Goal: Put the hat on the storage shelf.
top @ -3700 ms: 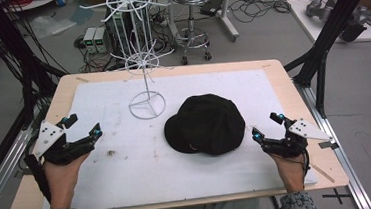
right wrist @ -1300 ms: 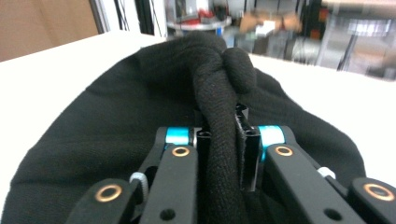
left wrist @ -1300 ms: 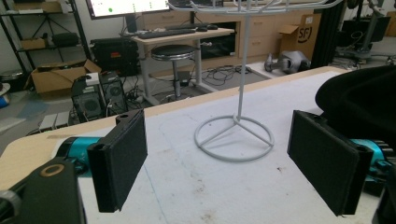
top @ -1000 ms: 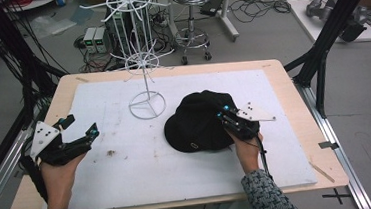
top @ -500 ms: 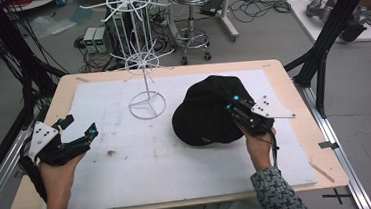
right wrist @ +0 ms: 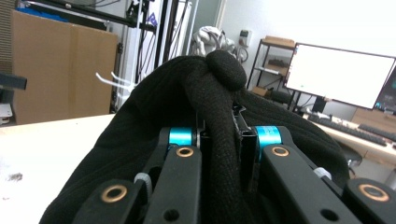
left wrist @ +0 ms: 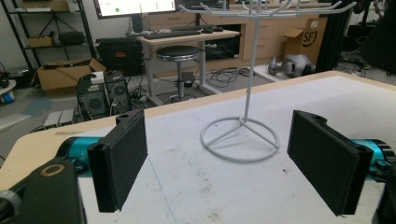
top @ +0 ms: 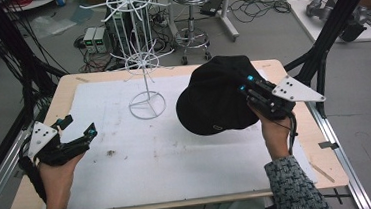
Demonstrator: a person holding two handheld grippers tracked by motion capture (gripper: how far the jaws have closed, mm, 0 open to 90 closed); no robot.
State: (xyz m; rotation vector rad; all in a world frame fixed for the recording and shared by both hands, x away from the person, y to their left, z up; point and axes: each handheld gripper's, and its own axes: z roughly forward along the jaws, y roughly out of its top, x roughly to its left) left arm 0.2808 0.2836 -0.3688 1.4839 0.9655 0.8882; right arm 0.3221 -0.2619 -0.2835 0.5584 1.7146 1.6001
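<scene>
right hand-held gripper (top: 246, 85) raised, clamping black cap (top: 213, 102); left hand-held gripper (top: 77, 129) resting agape

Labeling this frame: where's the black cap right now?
High view: black cap is at the table's right, pinched in the right claw, right of the white wire stand.

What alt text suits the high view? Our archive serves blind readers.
The right gripper holds a black cap lifted above a white-matted table. The left gripper rests open at the left edge, and a white wire rack stands behind.
</scene>
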